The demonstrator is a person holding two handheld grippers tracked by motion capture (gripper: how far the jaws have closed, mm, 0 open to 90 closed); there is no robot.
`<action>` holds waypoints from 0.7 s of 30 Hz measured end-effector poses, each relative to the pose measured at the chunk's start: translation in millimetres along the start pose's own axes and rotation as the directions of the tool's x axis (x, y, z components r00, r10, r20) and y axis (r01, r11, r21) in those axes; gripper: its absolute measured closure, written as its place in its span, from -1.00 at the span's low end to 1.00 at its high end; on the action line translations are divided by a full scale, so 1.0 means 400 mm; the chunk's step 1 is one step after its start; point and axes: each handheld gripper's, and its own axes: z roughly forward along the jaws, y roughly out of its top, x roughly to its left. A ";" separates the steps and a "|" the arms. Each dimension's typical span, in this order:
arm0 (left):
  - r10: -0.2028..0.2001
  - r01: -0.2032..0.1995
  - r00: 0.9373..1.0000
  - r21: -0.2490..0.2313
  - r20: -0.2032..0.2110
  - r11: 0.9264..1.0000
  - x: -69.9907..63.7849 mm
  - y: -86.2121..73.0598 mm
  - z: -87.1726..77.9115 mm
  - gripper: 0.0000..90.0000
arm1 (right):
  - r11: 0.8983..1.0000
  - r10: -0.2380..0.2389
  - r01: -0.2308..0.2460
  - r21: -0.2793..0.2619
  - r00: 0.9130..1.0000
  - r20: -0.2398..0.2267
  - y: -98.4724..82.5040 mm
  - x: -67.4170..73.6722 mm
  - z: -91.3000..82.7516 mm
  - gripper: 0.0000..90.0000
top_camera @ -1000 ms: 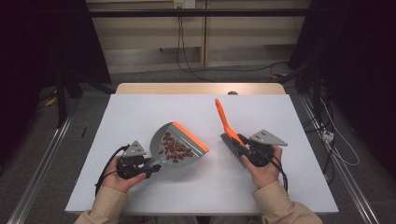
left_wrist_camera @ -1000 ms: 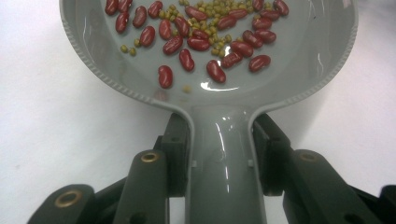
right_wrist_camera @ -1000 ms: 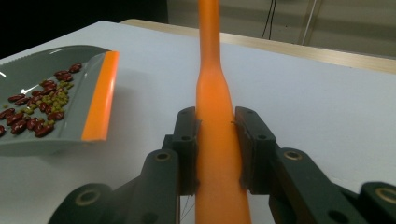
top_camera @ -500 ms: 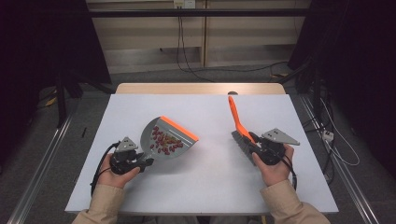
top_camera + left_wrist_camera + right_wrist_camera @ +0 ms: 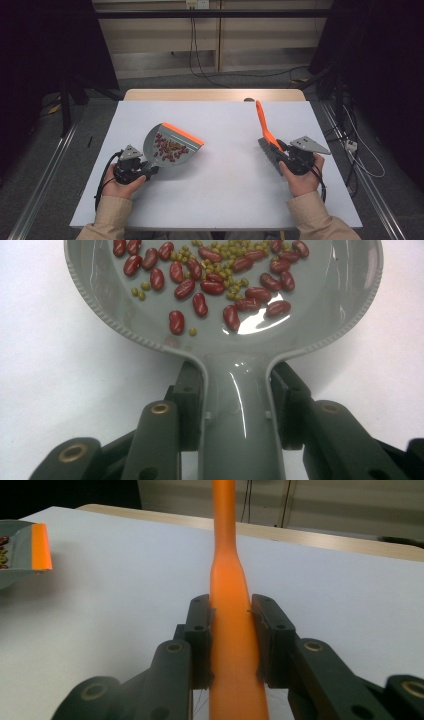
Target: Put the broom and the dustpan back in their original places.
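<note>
A grey dustpan (image 5: 170,147) with an orange lip lies on the white table (image 5: 225,130), left of centre, with red beans (image 5: 200,304) and small green ones (image 5: 225,284) in it. My left gripper (image 5: 142,171) is shut on its handle (image 5: 235,415), the pads pressing both sides. At the right, my right gripper (image 5: 282,154) is shut on an orange brush (image 5: 264,129); the handle (image 5: 229,620) runs up between the jaws and away, and the dark bristles (image 5: 267,156) sit by the gripper. The dustpan's orange lip (image 5: 41,547) is at the left edge of the right gripper view.
The table's far wooden edge (image 5: 215,95) lies beyond the brush tip. Dark stands and cables (image 5: 200,65) are on the floor behind. Both hands rest near the table's front edge.
Both hands have drawn apart: the left gripper carried the dustpan to the left and a little nearer, and the right gripper took the brush to the right.
</note>
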 end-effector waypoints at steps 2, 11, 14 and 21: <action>-0.006 0.006 1.000 0.000 -0.007 1.000 0.003 -0.001 0.001 0.41 | 1.000 -0.001 0.001 0.005 1.000 0.006 -0.002 -0.006 0.000 0.59; -0.036 0.037 0.998 0.009 -0.046 0.999 0.022 -0.005 0.008 0.41 | 1.000 0.010 -0.010 0.003 1.000 0.028 -0.002 -0.028 -0.003 0.59; -0.056 0.057 0.997 0.007 -0.057 0.998 0.026 -0.006 0.011 0.41 | 1.000 0.016 -0.016 0.003 0.999 0.034 -0.004 -0.034 -0.004 0.59; -0.084 0.085 0.993 0.007 -0.088 0.996 0.041 -0.007 0.012 0.41 | 1.000 0.025 -0.025 -0.002 0.998 0.055 -0.003 -0.053 -0.009 0.59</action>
